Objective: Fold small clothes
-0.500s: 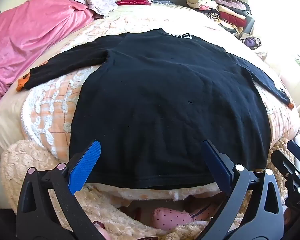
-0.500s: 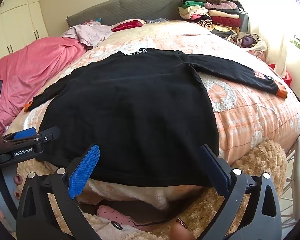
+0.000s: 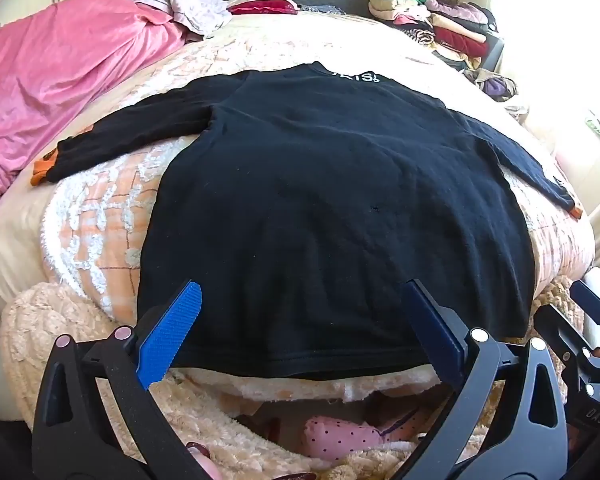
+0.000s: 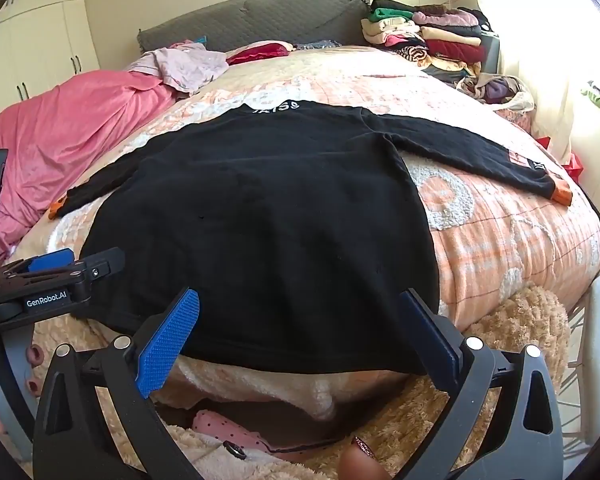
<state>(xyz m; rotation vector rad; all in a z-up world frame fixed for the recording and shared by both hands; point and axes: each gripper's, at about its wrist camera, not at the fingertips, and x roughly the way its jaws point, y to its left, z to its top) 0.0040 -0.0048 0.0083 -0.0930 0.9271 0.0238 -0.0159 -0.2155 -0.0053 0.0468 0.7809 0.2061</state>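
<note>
Nothing has moved: black sweater (image 3: 320, 208) lies flat on the bed (image 4: 520, 240), soft, light, floppy. Both grippers, left gripper (image 3: 306, 330) and right gripper (image 4: 300, 332), hover wide, empty, near its hem; grasp hem corners.

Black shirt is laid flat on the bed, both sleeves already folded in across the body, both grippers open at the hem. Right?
Not quite: in the right wrist view the black shirt has both sleeves spread outward on the bed. Both the left gripper and right gripper are open at the hem.
</note>
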